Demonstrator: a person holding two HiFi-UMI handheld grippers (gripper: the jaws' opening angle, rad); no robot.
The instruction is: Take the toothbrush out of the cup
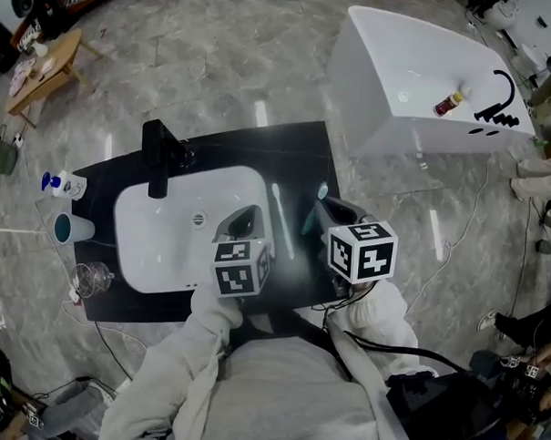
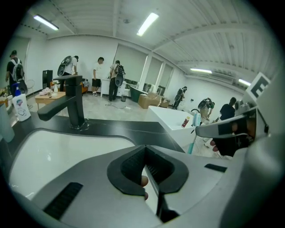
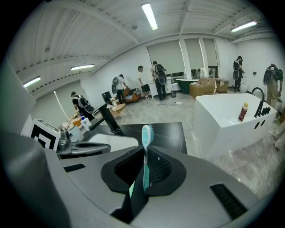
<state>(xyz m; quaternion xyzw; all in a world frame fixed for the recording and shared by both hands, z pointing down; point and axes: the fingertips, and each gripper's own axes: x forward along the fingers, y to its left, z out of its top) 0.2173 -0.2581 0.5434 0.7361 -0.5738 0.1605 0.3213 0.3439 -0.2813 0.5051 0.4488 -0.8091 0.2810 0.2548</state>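
A teal toothbrush (image 3: pixel 146 153) stands upright between the jaws of my right gripper (image 3: pixel 144 149), bristle head (image 3: pixel 147 132) above the tips; the gripper is shut on its handle. From the head view this gripper (image 1: pixel 320 206) hovers over the right part of the black countertop (image 1: pixel 260 150). The toothbrush (image 2: pixel 193 141) also shows in the left gripper view, hanging below the right gripper's tip. A teal-and-white cup (image 1: pixel 73 228) stands far off at the counter's left end. My left gripper (image 1: pixel 246 215) hangs over the white sink's (image 1: pixel 165 246) right side, its jaws (image 2: pixel 144 151) shut on nothing.
A black faucet (image 1: pixel 162 155) rises behind the sink. A soap bottle (image 1: pixel 63 185) and a clear glass (image 1: pixel 92 276) stand beside the cup. A white bathtub (image 1: pixel 418 84) sits on the floor to the right. Several people stand at the far wall.
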